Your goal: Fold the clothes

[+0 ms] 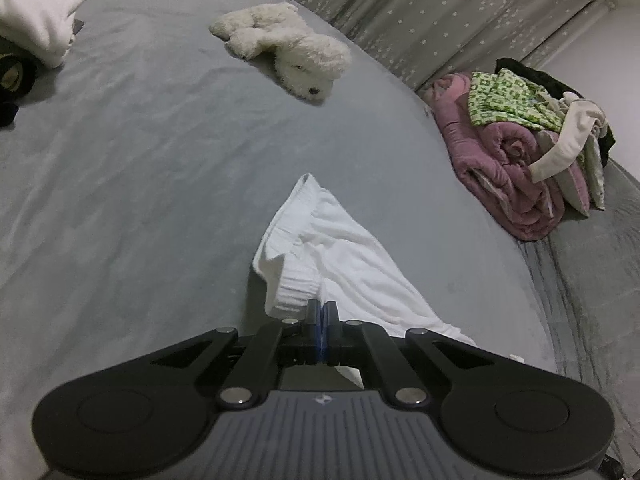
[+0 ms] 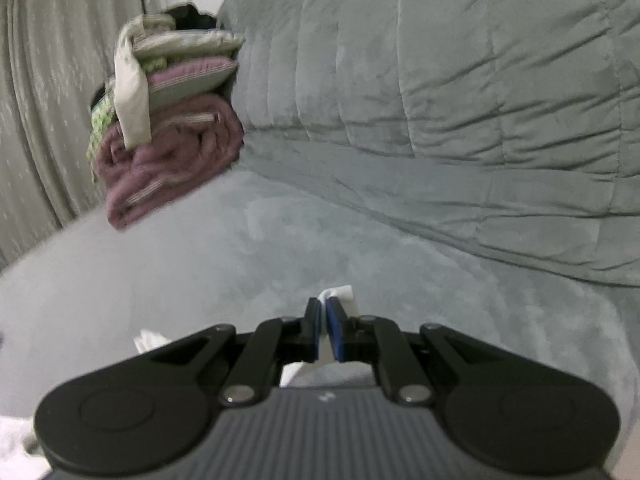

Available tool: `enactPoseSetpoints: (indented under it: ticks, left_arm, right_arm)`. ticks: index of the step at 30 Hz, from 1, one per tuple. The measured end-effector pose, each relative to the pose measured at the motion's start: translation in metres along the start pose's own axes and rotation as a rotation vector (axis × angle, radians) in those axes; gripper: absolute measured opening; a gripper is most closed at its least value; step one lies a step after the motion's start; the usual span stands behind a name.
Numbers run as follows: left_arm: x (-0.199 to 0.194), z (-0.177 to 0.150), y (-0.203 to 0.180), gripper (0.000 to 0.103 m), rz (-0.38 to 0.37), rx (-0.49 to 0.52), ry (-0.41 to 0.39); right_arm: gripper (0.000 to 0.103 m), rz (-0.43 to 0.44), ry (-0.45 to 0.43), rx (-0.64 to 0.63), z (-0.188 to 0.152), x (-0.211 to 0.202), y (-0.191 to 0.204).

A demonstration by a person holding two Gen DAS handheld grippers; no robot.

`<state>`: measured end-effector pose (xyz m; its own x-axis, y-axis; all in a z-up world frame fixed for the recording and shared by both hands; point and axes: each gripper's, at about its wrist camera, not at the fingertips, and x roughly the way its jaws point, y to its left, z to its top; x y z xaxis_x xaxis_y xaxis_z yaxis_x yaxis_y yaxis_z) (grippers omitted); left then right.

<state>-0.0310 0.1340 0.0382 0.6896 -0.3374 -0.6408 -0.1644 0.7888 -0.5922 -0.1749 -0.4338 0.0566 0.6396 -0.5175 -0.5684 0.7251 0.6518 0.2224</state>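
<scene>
on the grey bed point(image 1: 140, 168), a white garment point(image 1: 320, 248) lies stretched between both grippers. the left gripper point(image 1: 321, 312) is pressed together, pinching the ribbed hem. the right gripper point(image 2: 323, 312) pinches another white corner point(image 2: 340, 293). a plush dog point(image 1: 288, 46) lies further off, and a clothes pile point(image 1: 524, 140) sits by the curtain point(image 1: 420, 8).

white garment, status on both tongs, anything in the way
Left tongs shut on white garment. Right tongs shut on its other edge. Plush dog and clothes pile well clear.
</scene>
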Motion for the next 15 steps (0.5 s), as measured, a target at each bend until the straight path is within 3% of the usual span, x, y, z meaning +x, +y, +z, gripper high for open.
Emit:
enactPoseSetpoints:
  ticks: [5,9,12,15]
  left_arm:
    - [0.003,0.000,0.001,0.000,0.009,-0.018,0.007]
    - [-0.002,0.006,-0.003,0.000,-0.025,-0.019,-0.021]
    - [-0.009,0.014,-0.005,0.000,-0.060,-0.024,-0.061]
    - [-0.016,0.021,-0.004,0.000,-0.081,-0.033,-0.107]
  right_arm:
    - [0.006,-0.015,0.039,0.010,0.000,0.006,-0.005]
    - [0.006,-0.002,0.034,0.004,0.003,0.009,-0.006]
    - [0.006,0.044,-0.064,-0.022,0.013,-0.001,0.001]
    - [0.006,0.121,-0.216,-0.012,0.024,-0.027,0.005]
